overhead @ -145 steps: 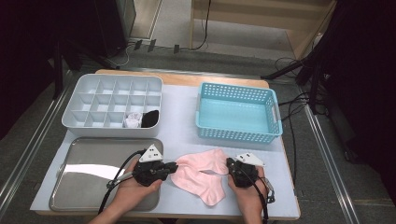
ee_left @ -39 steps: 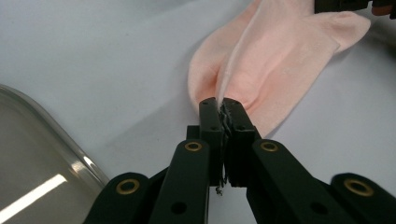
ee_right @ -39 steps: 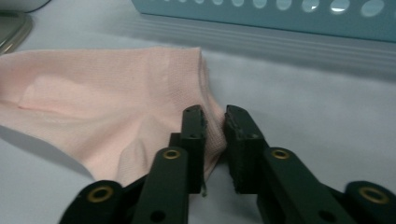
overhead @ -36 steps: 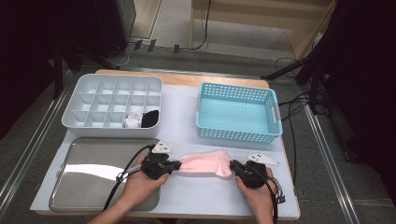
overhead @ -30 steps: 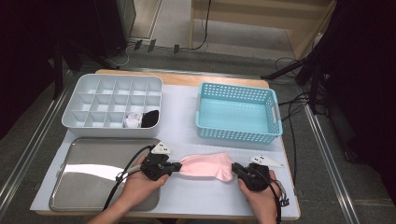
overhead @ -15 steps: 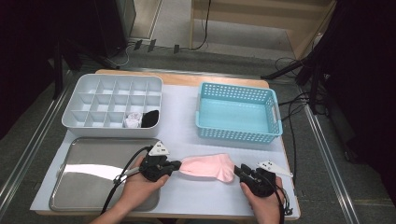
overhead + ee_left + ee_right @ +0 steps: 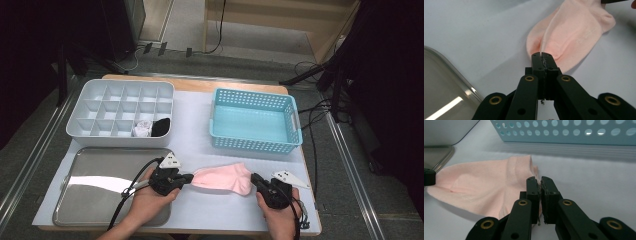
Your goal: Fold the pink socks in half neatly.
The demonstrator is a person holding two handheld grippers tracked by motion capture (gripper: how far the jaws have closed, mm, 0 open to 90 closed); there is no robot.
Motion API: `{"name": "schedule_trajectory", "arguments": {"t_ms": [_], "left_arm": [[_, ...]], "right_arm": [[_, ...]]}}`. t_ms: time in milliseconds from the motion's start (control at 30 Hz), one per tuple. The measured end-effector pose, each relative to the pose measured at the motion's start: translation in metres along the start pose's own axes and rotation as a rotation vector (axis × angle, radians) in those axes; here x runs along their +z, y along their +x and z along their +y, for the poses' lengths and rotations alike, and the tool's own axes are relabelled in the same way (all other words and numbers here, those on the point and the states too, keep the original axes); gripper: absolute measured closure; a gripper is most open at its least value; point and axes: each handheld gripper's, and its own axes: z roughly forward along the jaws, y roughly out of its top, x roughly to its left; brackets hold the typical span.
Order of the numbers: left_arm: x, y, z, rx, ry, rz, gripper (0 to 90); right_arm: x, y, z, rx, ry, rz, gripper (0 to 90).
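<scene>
Notably, parts of the scene are hidden. In the high view the person's forearms are cut off by the bottom edge, and each hand covers the rear of its gripper. In the left gripper view the steel tray [image 7: 454,100] is cropped at the lower left and the far end of the pink sock [image 7: 571,32] runs out at the top right. The contents of two cells of the grey compartment box [image 7: 100,97] are hard to make out: one pale bundle [image 7: 143,128] and one black bundle [image 7: 160,127], both too small to identify.

The left gripper [image 7: 186,178] has its jaws fully together, pinching a raised fold of the sock at its 9 o'clock end; the left gripper view shows fabric drawn up into the seam between the pads. The right gripper [image 7: 256,179] stands at the sock's 3 o'clock end with jaws nearly together after just closing; a thin edge of the cuff is caught between them in the right gripper view.

The sock lies flat on the white counter [image 7: 195,125], stretched between both grippers, at 6 o'clock from the basket. It is soft knit with a ribbed cuff band. The turquoise basket [image 7: 255,145] is rigid plastic, rectangular, with perforated walls. The tray is polished metal with rounded corners, at 9 o'clock from the sock.
</scene>
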Motion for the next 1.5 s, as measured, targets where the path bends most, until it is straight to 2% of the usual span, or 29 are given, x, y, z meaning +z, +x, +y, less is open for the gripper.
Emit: {"name": "schedule_trajectory", "arguments": {"t_ms": [133,267,333,433,600,700,800,900,1000,1100,1200,1367,1500], "left_arm": [[0.001,0.000,0.000,-0.006,-0.008,0.005,90.0],[-0.001,0.000,-0.001,-0.011,-0.021,-0.004,87.5],[-0.003,0.000,0.000,-0.008,-0.019,-0.013,87.5],[-0.004,0.001,0.000,-0.009,-0.025,-0.012,86.0],[-0.002,0.001,-0.001,-0.004,-0.013,-0.009,85.8],[0.000,0.000,-0.002,-0.008,-0.012,0.000,86.3],[-0.001,0.002,-0.002,-0.017,-0.017,-0.001,85.1],[-0.001,0.004,-0.002,-0.021,-0.015,0.003,82.8],[0.001,0.003,-0.003,-0.021,-0.008,0.012,82.9],[0.002,0.001,-0.003,-0.013,0.001,0.009,86.3],[0.003,0.000,-0.003,-0.005,-0.004,0.009,90.0],[0.005,-0.004,-0.002,-0.009,-0.002,-0.009,90.0],[0.010,-0.013,-0.003,-0.007,0.000,-0.020,90.0]], "right_arm": [[0.004,-0.004,0.000,0.009,0.001,-0.005,84.5],[0.008,-0.008,-0.002,0.030,0.002,0.008,76.3],[0.005,-0.010,-0.002,0.040,-0.011,-0.012,74.8],[-0.002,-0.014,0.000,0.050,-0.040,-0.069,74.9],[-0.002,-0.014,-0.003,0.057,-0.024,-0.020,76.1],[0.004,-0.011,-0.003,0.049,0.000,-0.004,73.9],[0.011,-0.007,-0.004,-0.008,0.033,-0.037,69.1],[0.014,-0.004,-0.005,-0.021,0.056,-0.031,68.8],[0.015,-0.003,-0.005,-0.015,0.057,-0.027,71.1],[0.015,-0.004,-0.005,-0.009,0.061,-0.016,77.7],[0.014,-0.003,-0.005,-0.026,0.072,-0.016,82.5],[0.008,-0.005,-0.002,0.005,0.087,-0.022,83.9],[-0.003,-0.010,0.000,-0.003,0.075,-0.050,83.8]]}}
